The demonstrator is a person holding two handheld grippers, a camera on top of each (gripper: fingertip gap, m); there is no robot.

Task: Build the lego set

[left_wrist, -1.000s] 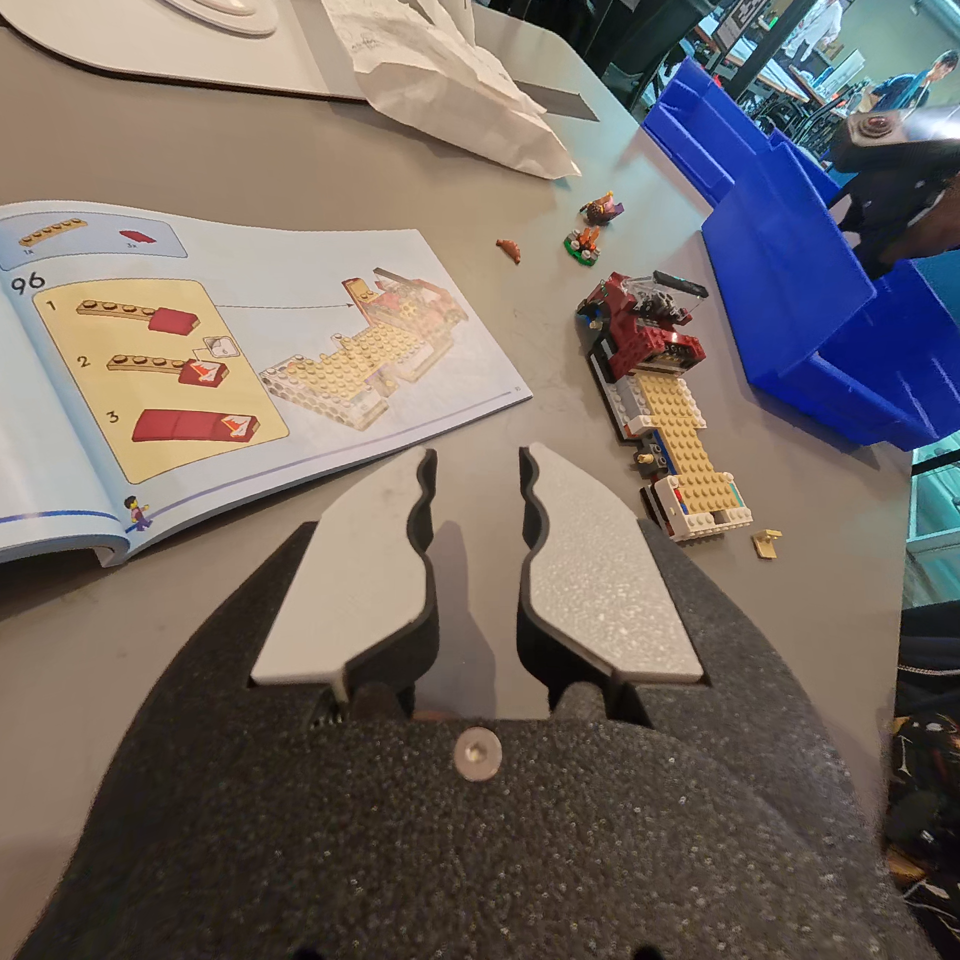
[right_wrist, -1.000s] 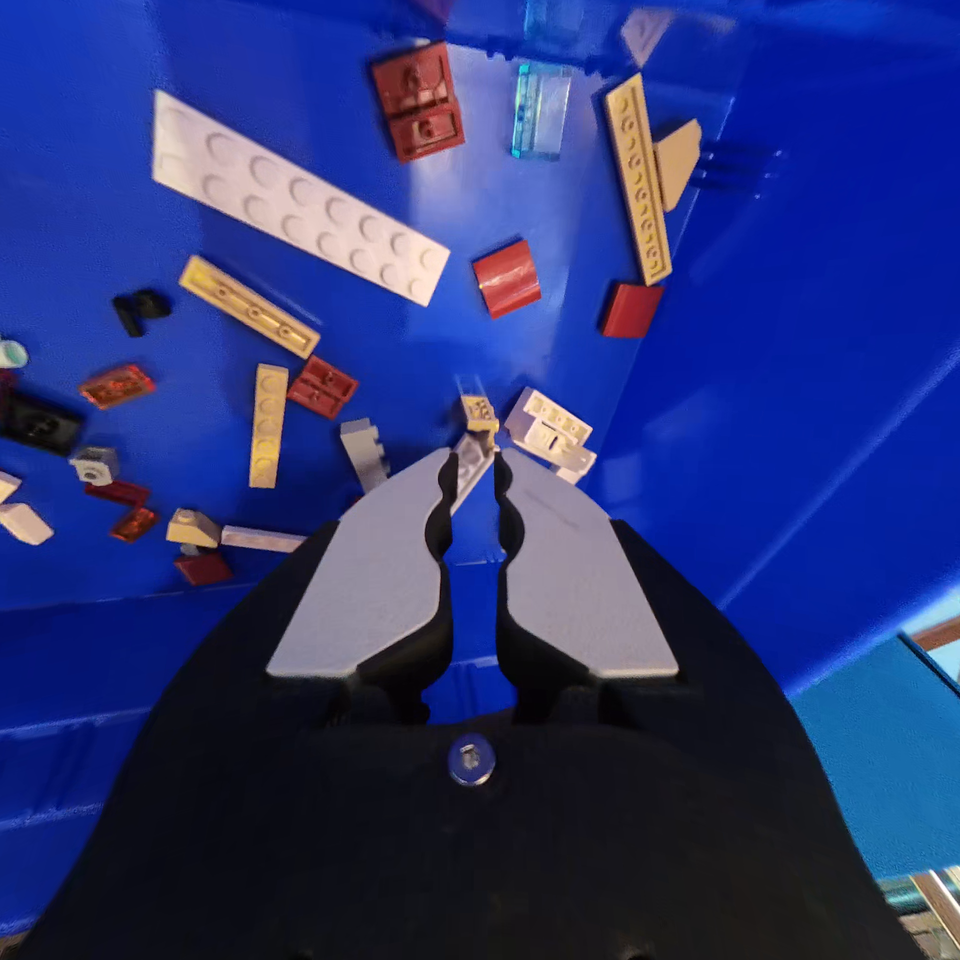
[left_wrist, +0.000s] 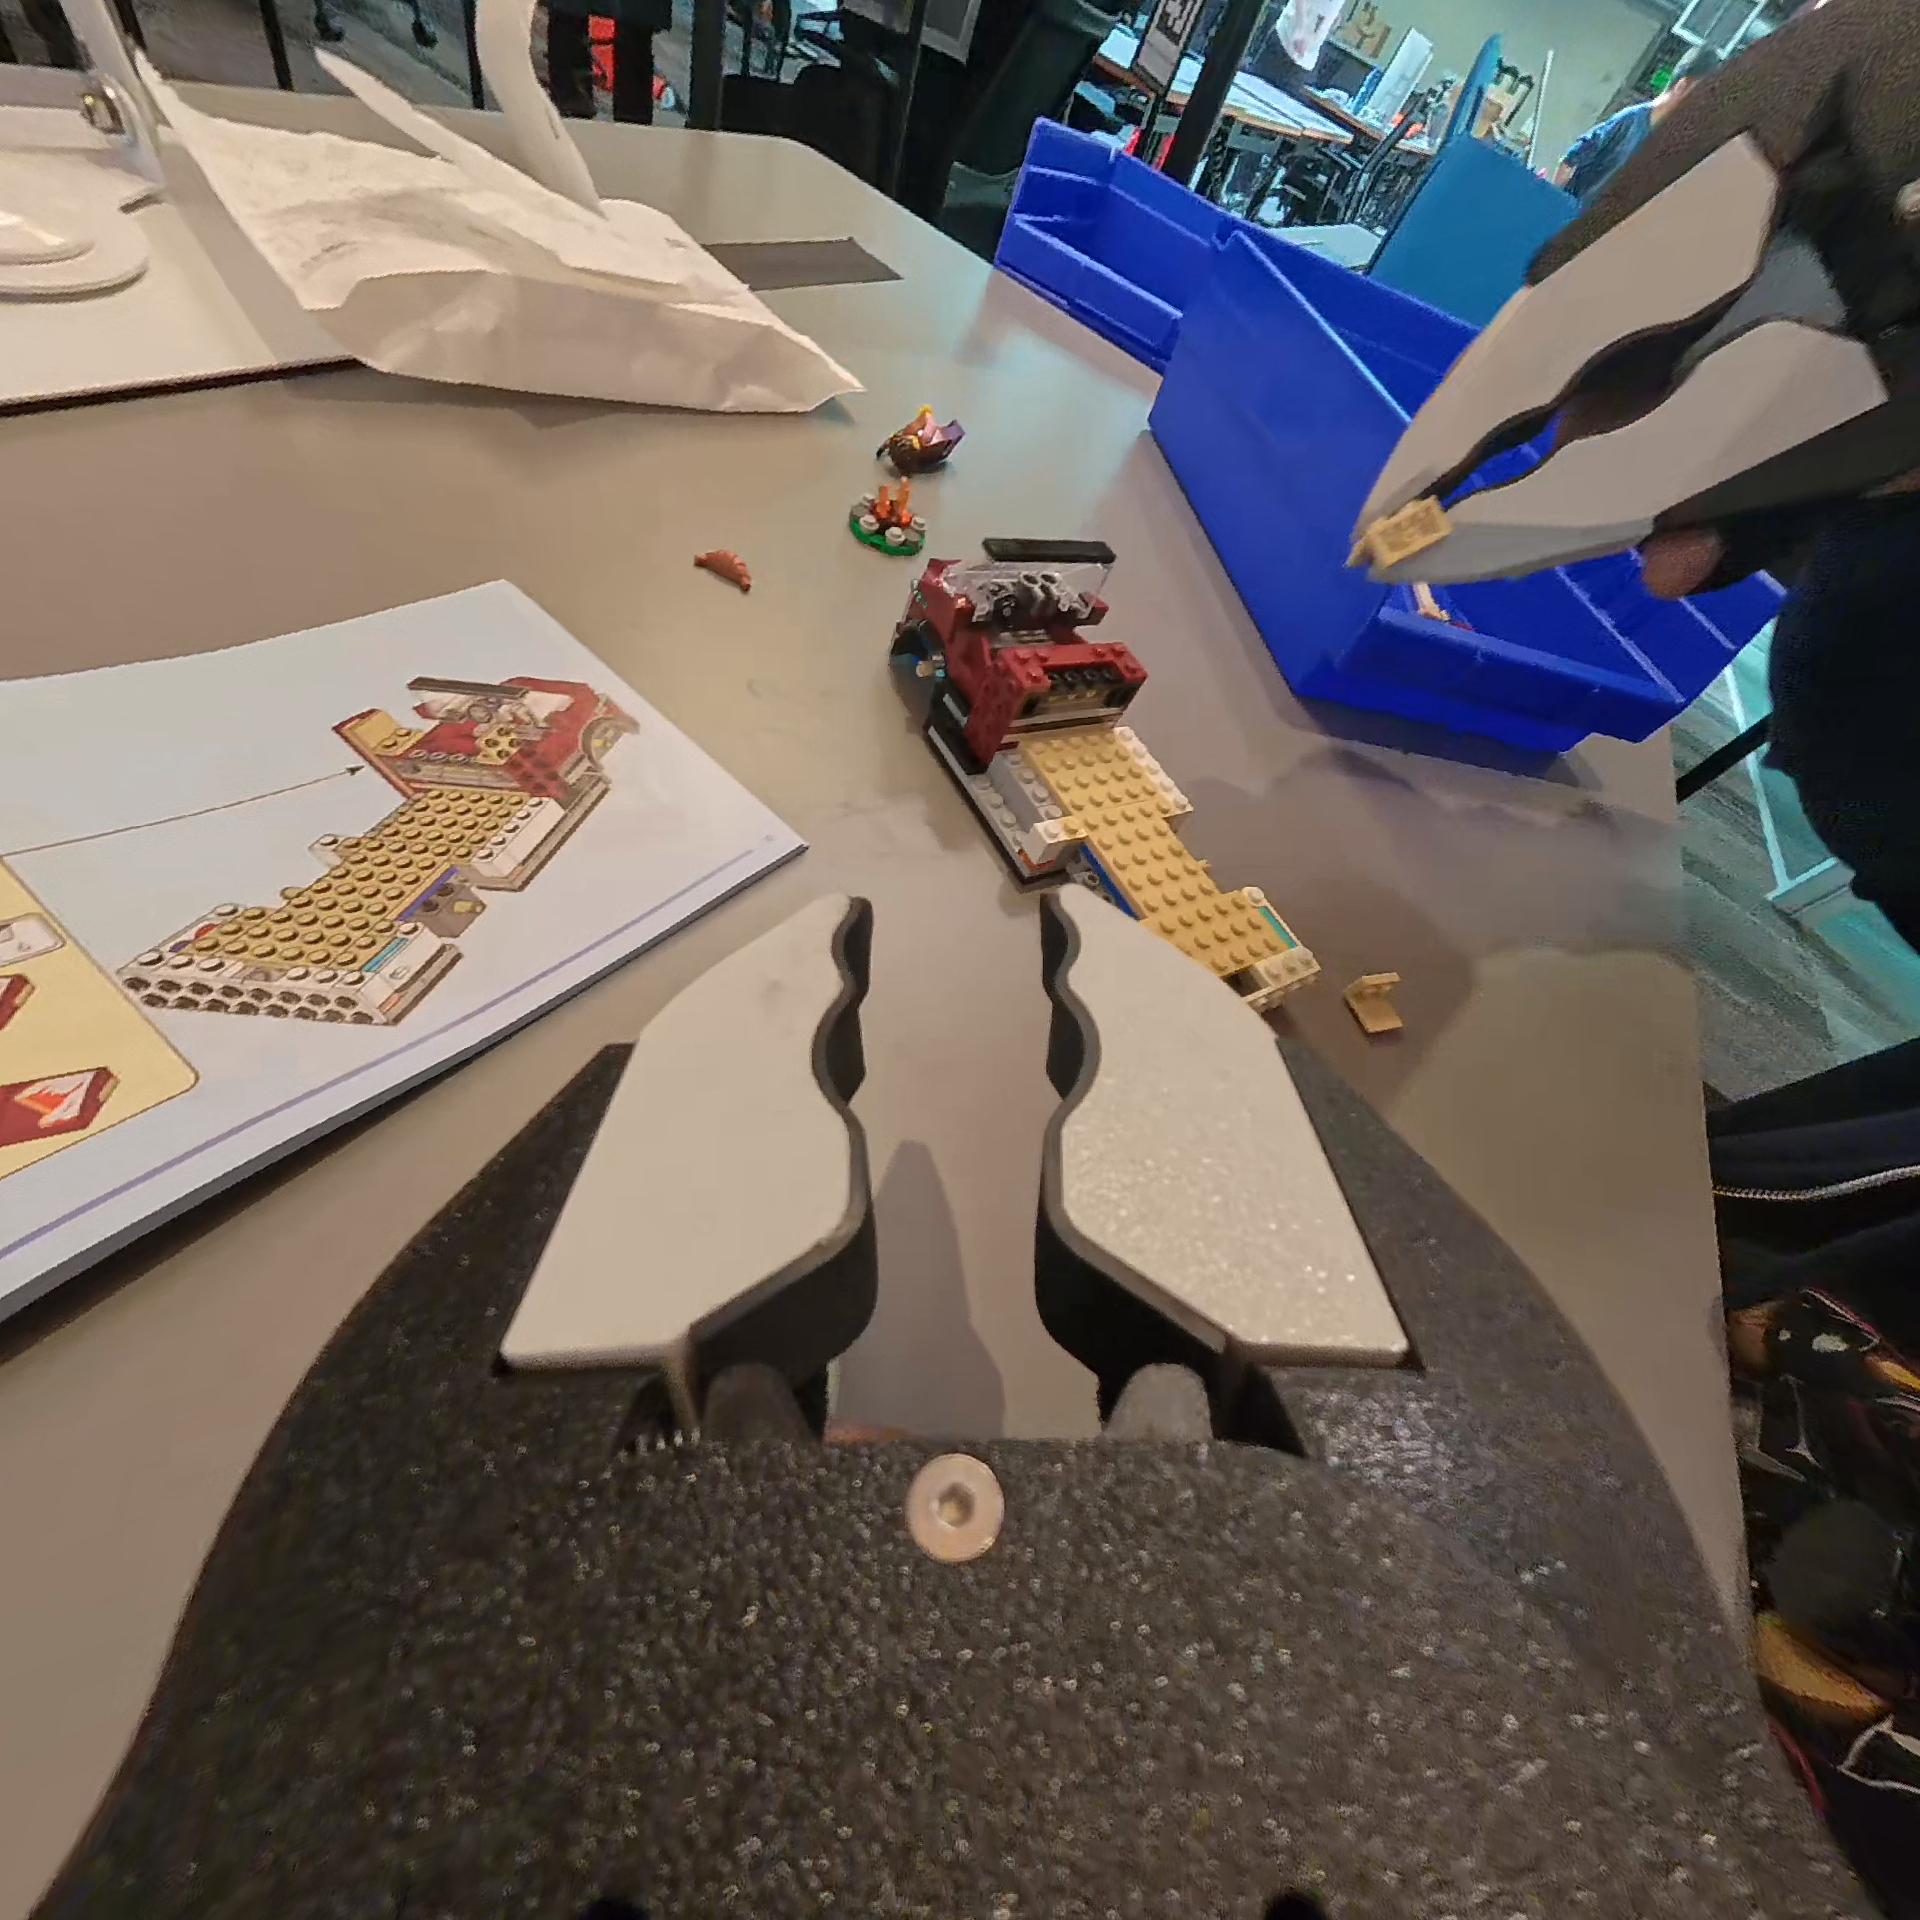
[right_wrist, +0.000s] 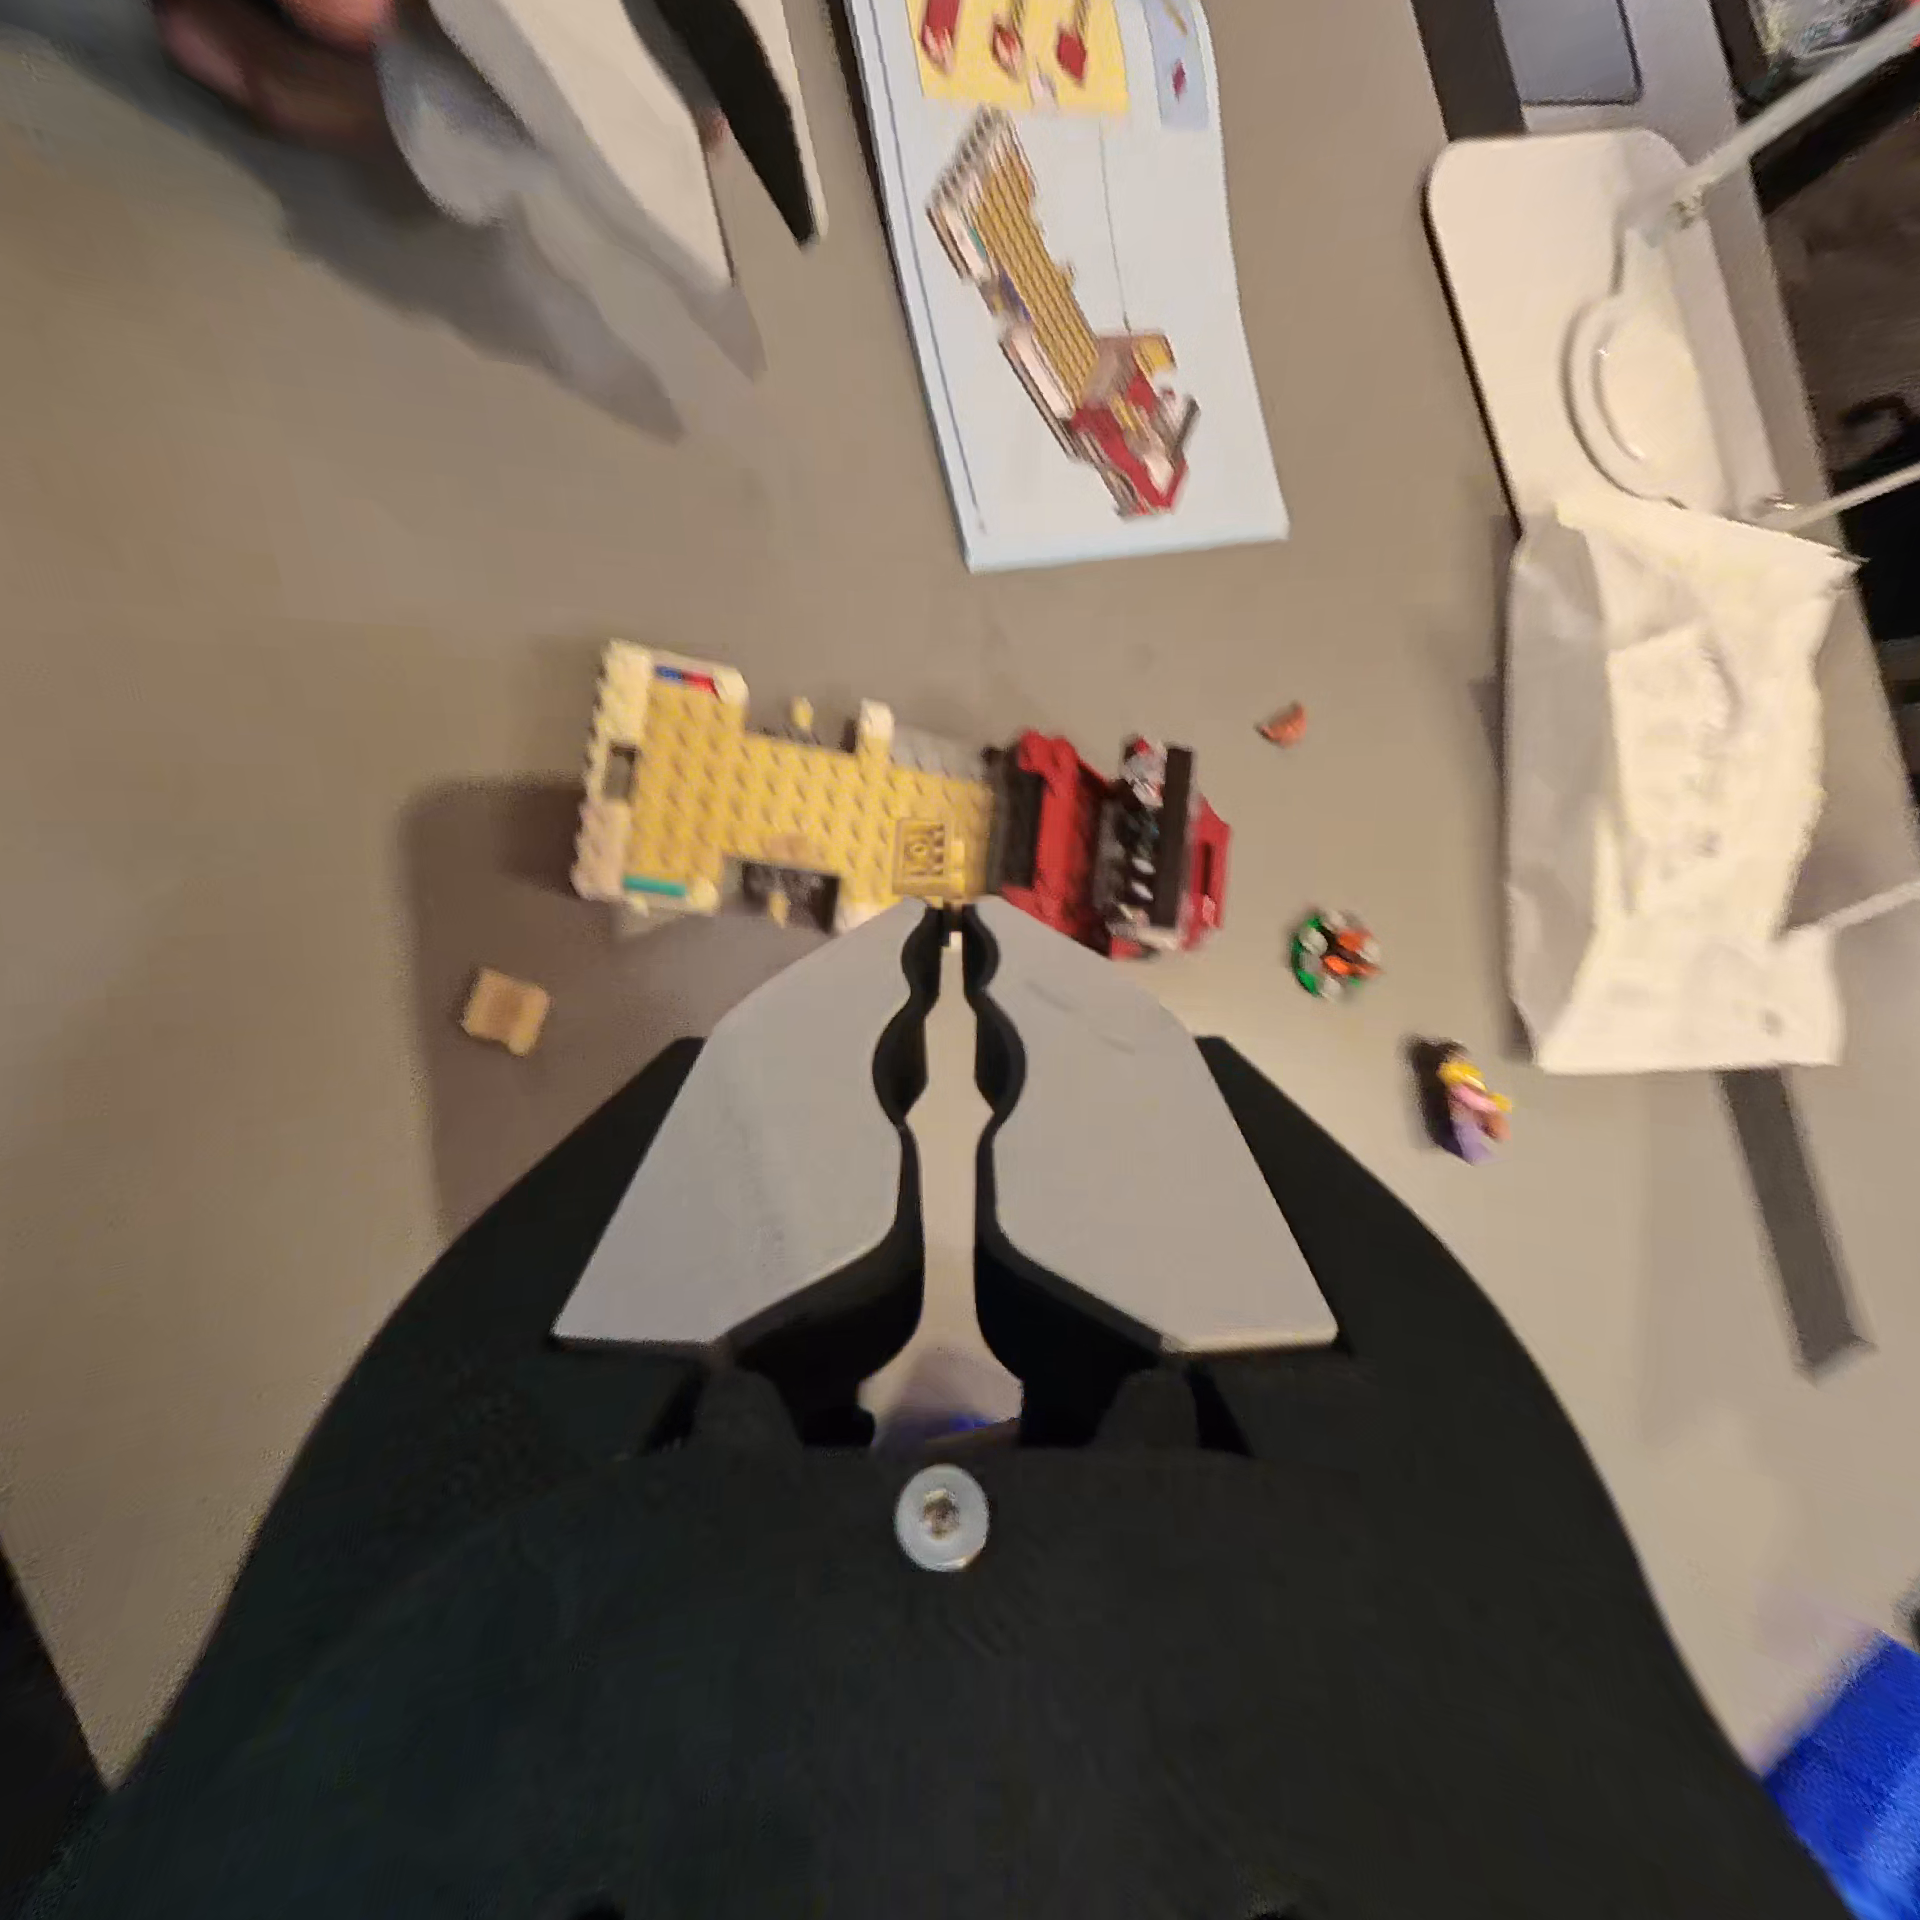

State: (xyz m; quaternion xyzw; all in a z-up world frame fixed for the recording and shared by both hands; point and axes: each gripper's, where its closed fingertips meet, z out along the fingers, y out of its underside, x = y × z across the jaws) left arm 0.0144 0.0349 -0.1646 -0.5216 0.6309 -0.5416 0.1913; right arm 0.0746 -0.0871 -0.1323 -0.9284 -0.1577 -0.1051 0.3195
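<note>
The left hand-held gripper (left_wrist: 951,914) hangs low over the grey bench (left_wrist: 520,499) with its two fingers apart and only bare bench surface between them. Its right fingertip is just beside the near end of a half-built brick vehicle (left_wrist: 1081,769), a tan studded deck with a dark red cab at the far end. To its left lies an open instruction booklet (left_wrist: 416,831). A small loose tan piece (left_wrist: 1374,1003) sits on the bench just past the vehicle's near corner.

The right hand-held gripper (left_wrist: 1397,540) is raised in the air above the edge of a blue bin (left_wrist: 1299,436), its fingertips pinched together on a small tan brick (left_wrist: 1405,532) that pokes out beyond the tips. In its own view the right hand-held gripper (right_wrist: 940,920) looks straight down on the vehicle (right_wrist: 831,821), and the tan brick (right_wrist: 930,857) shows over the tan deck next to the red cab; that view is blurred, so it is hard to say whether the brick touches the deck, though the left view shows it well above the bench.

Farther along the bench are a small green-based piece with orange parts (left_wrist: 886,511), a small brown piece (left_wrist: 724,566), a little figure lying down (left_wrist: 920,442) and a crumpled white paper bag (left_wrist: 499,281).
</note>
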